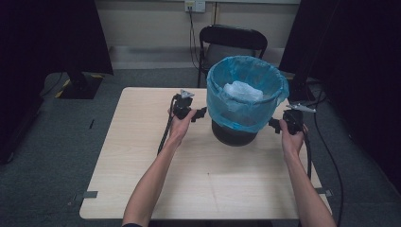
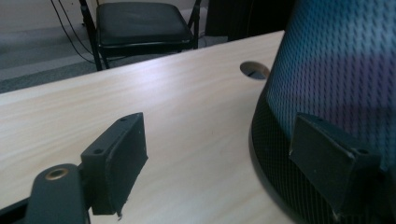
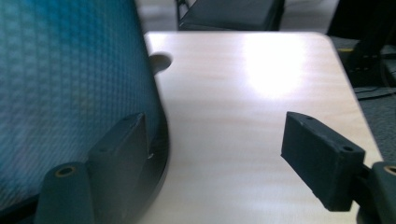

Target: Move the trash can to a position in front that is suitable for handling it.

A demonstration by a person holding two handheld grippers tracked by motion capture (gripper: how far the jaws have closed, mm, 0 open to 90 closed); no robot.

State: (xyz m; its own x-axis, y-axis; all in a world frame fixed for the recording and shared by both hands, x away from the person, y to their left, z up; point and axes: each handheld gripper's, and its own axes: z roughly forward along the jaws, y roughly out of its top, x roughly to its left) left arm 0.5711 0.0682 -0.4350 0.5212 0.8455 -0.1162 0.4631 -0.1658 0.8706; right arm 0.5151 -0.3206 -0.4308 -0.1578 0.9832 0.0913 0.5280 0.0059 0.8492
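You've got the black mesh waste bin lined with a blue plastic bag (image 1: 241, 101) mid-table, bracketed by your left gripper (image 1: 201, 113) and right gripper (image 1: 273, 124), both with jaws spread and grasping nothing, presumably staged for the bag's edge.

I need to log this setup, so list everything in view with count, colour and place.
bin: one, black mesh, far half of the table
bin bag: one, blue, lining the bin, folded over its rim
crumpled plastic: one, white, inside the bag
table: one, light wood, centre
chair: one, black, behind the table
left gripper: one, black, open, left of the bin
right gripper: one, black, open, right of the bin
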